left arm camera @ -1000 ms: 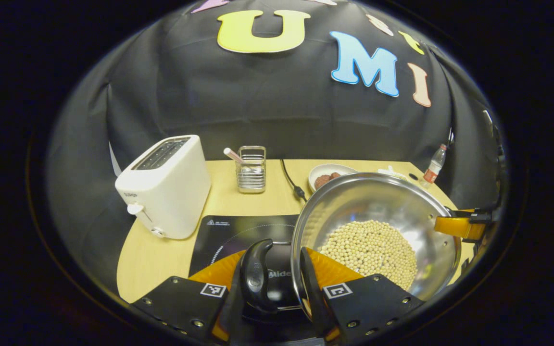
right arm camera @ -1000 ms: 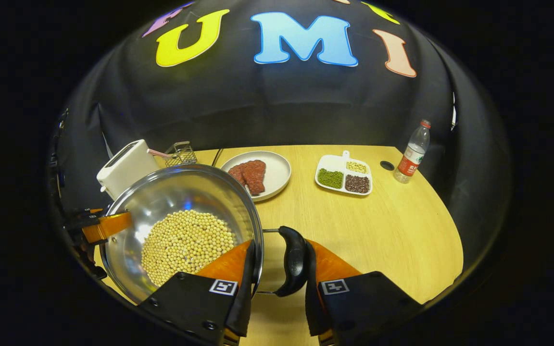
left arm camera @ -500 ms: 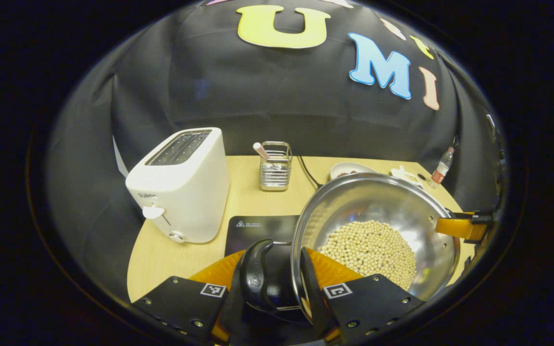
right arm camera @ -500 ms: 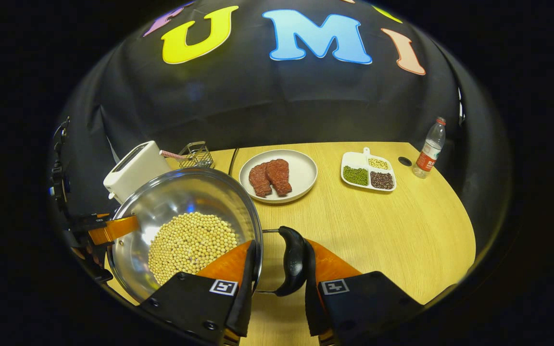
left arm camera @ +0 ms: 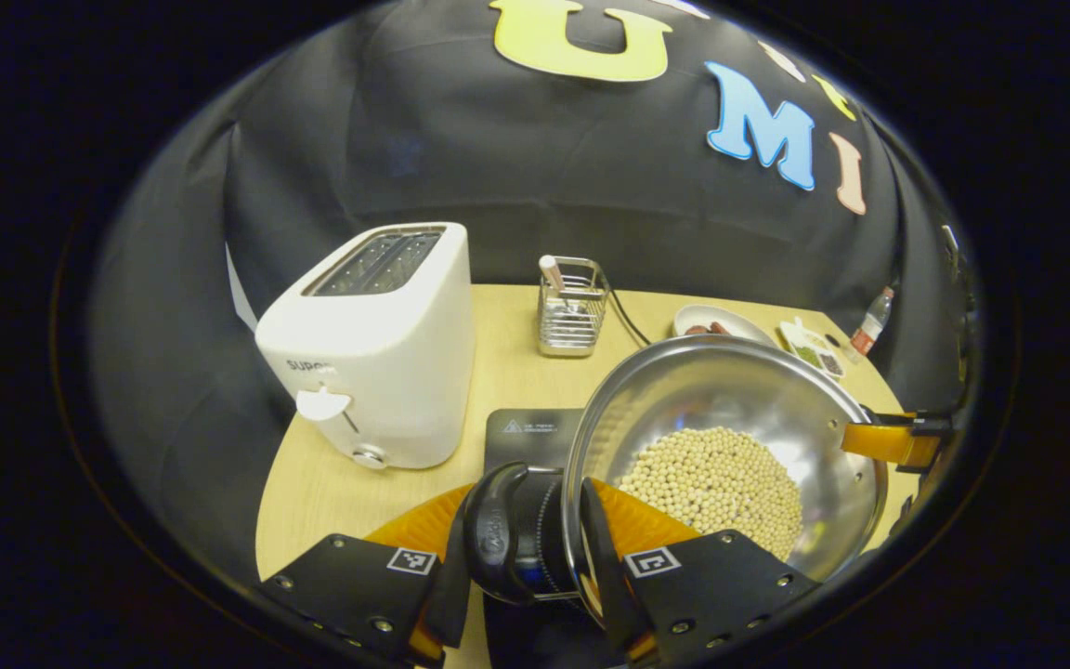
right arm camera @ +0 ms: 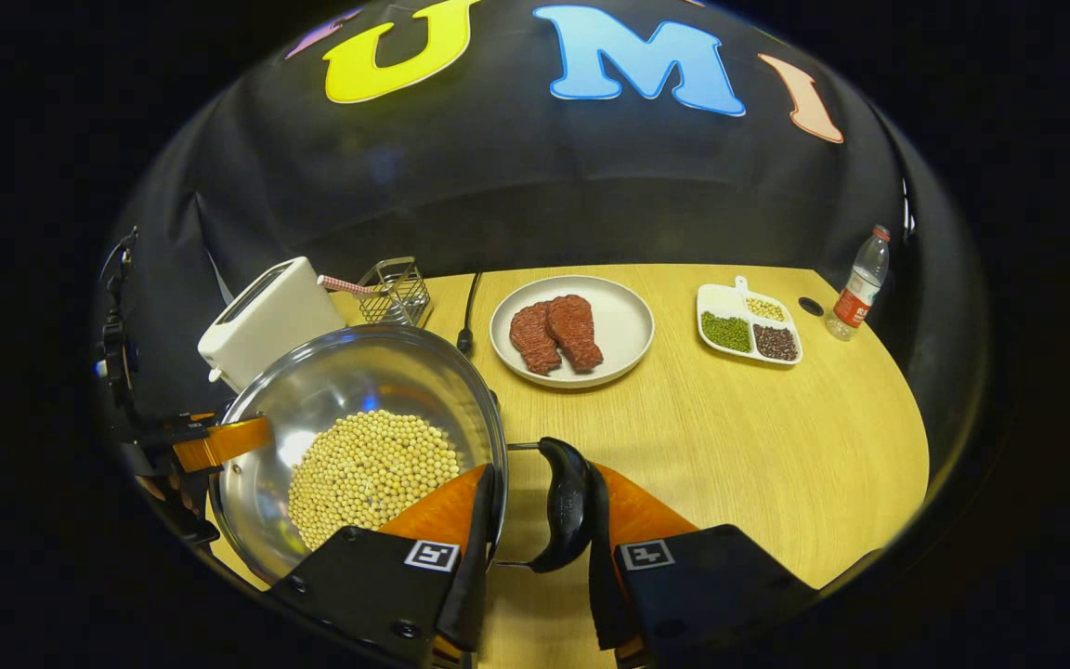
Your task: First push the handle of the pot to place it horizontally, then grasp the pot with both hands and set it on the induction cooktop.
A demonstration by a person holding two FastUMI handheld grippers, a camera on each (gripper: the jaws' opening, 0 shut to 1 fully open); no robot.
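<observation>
In the left gripper view, a white toaster [left arm camera: 370, 348] stands far to the left of the left gripper [left arm camera: 535, 567] and beyond it, and a wire utensil rack [left arm camera: 571, 308] stands straight ahead, near the back of the wooden table [left arm camera: 312, 492]. Just ahead of the fingers, a dark corner of the induction cooktop [left arm camera: 528, 429] shows on the table; the rest of it is hidden under the pot. The left gripper is closed on the pot's left handle [left arm camera: 496, 534], a black loop that lies flat, and one finger seems to reach inside the rim. The steel pot [left arm camera: 674, 400], with pale soybeans [left arm camera: 716, 483] in its bottom, lies directly to the right of this gripper.

In the right gripper view, the same pot [right arm camera: 349, 390] lies directly to the left of the right gripper [right arm camera: 535, 567], which clamps the right handle [right arm camera: 563, 506] in the same way. Beyond this gripper are a black cable [right arm camera: 468, 311], a plate of meat [right arm camera: 574, 330], a divided dish of beans [right arm camera: 747, 323] and, far right, a water bottle [right arm camera: 857, 283].

So the pot hangs between the two grippers, its handle-to-handle axis running from one to the other. I judge that the cooktop is under the pot's left side, nearer the left gripper, so the coming move is a level shift toward the left and then down. If one side drops first, the beans may roll.
</observation>
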